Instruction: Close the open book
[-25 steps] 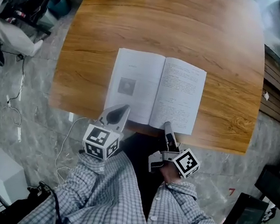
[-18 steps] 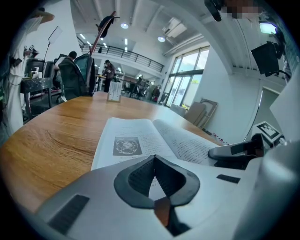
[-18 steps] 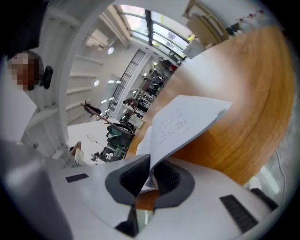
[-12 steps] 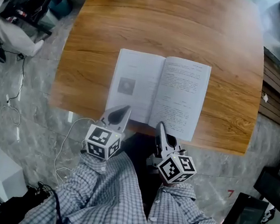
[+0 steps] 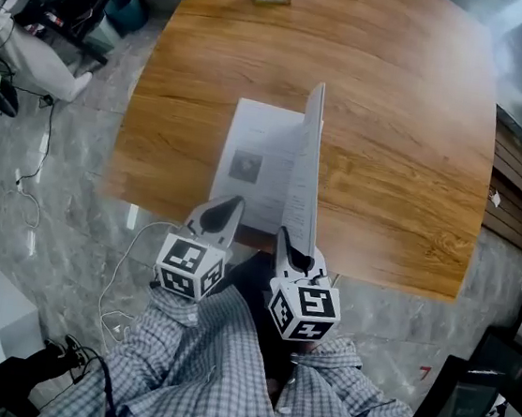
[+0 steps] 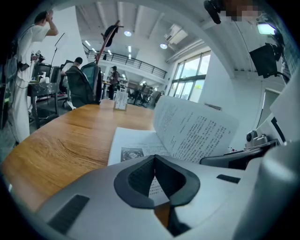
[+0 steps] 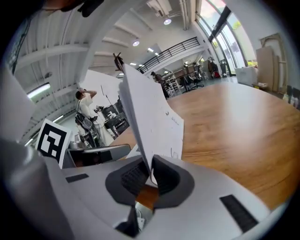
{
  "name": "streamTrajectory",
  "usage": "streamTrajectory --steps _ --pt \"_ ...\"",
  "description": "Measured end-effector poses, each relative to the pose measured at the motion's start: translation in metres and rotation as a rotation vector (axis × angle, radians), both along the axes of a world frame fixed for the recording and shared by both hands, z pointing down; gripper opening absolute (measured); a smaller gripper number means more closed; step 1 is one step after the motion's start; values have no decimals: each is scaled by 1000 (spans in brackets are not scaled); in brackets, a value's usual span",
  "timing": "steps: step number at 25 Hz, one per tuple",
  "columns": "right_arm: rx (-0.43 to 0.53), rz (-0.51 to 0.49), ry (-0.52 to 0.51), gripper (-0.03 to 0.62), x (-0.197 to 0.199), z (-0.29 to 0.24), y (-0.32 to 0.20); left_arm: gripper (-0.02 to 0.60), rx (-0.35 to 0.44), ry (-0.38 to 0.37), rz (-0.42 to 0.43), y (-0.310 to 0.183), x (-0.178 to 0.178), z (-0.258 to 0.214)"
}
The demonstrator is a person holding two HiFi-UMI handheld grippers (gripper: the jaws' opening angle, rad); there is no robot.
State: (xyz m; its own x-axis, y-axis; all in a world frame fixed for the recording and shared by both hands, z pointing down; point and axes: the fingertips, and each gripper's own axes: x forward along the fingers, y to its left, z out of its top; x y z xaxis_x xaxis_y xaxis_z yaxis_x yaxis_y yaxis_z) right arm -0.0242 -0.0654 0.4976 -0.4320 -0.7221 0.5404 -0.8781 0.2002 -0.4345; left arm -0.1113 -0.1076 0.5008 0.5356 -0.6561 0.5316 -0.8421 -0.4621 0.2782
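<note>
Head view, book half-closed, right half upright

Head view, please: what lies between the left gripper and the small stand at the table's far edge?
The flat left page of the book, then bare tabletop, in the head view.

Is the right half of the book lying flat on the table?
No, the right hand-held gripper holds the book's right half standing upright.

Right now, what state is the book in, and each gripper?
book: half closed, right half raised upright, left half flat on the table
right gripper: shut on the book's raised half, at its near edge
left gripper: shut, empty, by the flat half's near edge
</note>
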Motion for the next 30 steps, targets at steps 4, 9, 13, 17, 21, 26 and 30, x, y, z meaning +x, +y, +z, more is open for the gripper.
streamTrajectory --steps 4,9,13,17,21,26,30 --pt "-33 -81 26 34 -24 13 -4 9 6 -3 -42 -3 -15 -2" --pt "-79 -191 81 35 -43 28 -8 9 8 -12 -116 -4 -40 -7" --pt "-112 -266 90 37 -54 39 -7 9 15 -31 -172 -2 -62 -11" --pt "-164 -305 -26 124 -64 43 -4 9 28 -49 -220 -4 -79 -15" --pt "-168 -350 -70 175 -68 40 -1 9 42 -61 -238 -10 -84 -21" --pt "-165 -400 -105 175 -67 37 4 9 58 -81 -235 -12 -79 -24" --pt "-189 -432 -161 177 -69 36 8 9 78 -88 -231 -17 -78 -30"
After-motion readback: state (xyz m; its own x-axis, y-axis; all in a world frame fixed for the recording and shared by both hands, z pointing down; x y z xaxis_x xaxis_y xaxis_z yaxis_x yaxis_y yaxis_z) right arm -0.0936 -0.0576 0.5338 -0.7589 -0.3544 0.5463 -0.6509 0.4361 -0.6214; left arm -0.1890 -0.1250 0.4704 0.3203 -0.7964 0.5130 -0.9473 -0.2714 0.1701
